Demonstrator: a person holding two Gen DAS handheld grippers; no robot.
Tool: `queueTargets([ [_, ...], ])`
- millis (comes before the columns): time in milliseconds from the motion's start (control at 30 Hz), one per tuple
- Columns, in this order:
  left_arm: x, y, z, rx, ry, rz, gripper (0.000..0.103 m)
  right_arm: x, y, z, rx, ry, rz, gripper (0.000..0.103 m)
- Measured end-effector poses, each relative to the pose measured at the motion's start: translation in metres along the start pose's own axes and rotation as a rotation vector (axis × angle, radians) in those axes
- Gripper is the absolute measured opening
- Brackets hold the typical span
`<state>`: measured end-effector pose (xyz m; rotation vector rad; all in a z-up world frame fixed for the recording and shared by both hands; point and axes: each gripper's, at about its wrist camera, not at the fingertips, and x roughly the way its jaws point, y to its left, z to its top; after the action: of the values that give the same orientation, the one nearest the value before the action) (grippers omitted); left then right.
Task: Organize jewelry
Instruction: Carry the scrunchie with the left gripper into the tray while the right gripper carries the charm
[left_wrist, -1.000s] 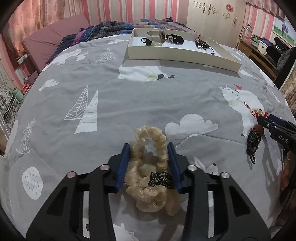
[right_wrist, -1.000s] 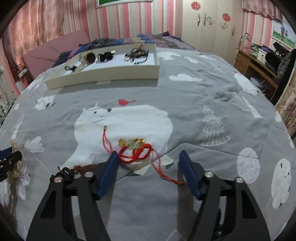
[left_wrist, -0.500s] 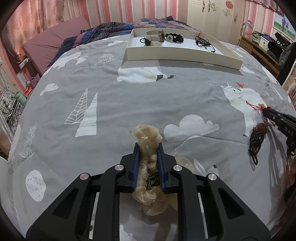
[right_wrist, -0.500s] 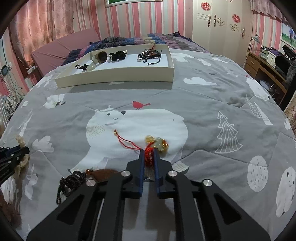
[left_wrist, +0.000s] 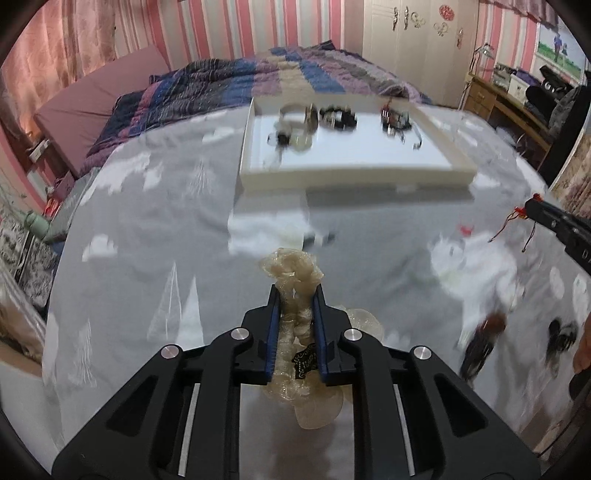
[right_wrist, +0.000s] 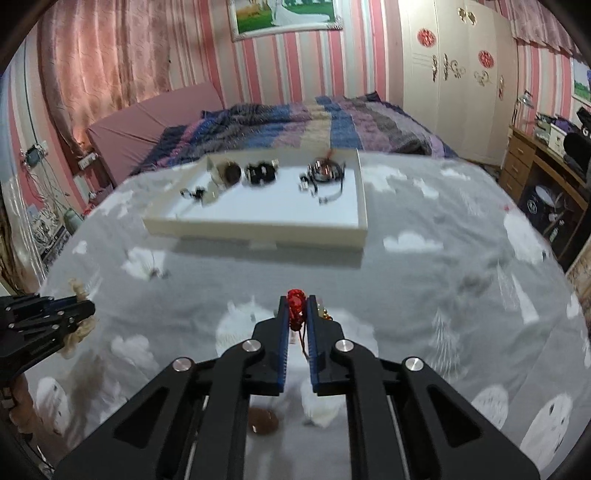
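My left gripper (left_wrist: 295, 295) is shut on a cream ruffled scrunchie (left_wrist: 291, 271), held above the grey bedspread; its black label hangs between the fingers. My right gripper (right_wrist: 296, 300) is shut on a red cord bracelet (right_wrist: 296, 306) with gold beads, also lifted off the bed. A white tray (left_wrist: 332, 181) (right_wrist: 255, 227) lies farther up the bed with several pieces of jewelry in it. In the left wrist view the right gripper (left_wrist: 532, 206) shows at the right edge with red cords dangling. In the right wrist view the left gripper (right_wrist: 86, 306) shows at the left edge with the scrunchie.
A dark cord necklace with a brown pendant (left_wrist: 480, 339) and another dark piece (left_wrist: 561, 332) lie on the bedspread at the right. A brown pendant (right_wrist: 263, 421) shows below my right gripper. A striped blanket (right_wrist: 314, 125) lies behind the tray; a wooden desk (right_wrist: 535, 162) stands right.
Both grippers closed, the left on the scrunchie and the right on the red bracelet, then rose off the bedspread with them. The tray now looks nearer and more central.
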<state>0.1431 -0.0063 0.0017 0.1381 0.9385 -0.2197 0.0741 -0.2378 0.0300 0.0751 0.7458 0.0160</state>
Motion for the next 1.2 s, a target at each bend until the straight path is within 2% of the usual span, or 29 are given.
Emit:
queueTargets([
  [167, -0.003, 0.001, 0.053, -0.010, -0.070, -0.014, 0.015, 0.005, -0.001, 0.042, 0.004, -0.023, 0.027, 0.009],
  [400, 0.041, -0.001, 0.126, -0.059, -0.037, -0.076, 0.015, 0.043, 0.006, 0.103, -0.014, -0.032, 0.001, 0.009],
  [533, 0.072, -0.008, 0.157, -0.065, -0.046, -0.065, 0.015, 0.076, 0.009, 0.132, -0.018, -0.033, -0.031, 0.009],
  [633, 0.094, -0.012, 0.167, -0.062, -0.033, -0.062, 0.015, 0.098, 0.010, 0.144, -0.024, -0.023, -0.071, 0.009],
  [867, 0.151, -0.016, 0.179, -0.088, 0.053, -0.076, 0.015, 0.139, 0.001, 0.151, -0.018, 0.026, -0.119, 0.009],
  [1200, 0.191, -0.030, 0.179, -0.064, 0.106, -0.060, 0.015, 0.202, -0.019, 0.143, -0.003, 0.149, -0.149, 0.009],
])
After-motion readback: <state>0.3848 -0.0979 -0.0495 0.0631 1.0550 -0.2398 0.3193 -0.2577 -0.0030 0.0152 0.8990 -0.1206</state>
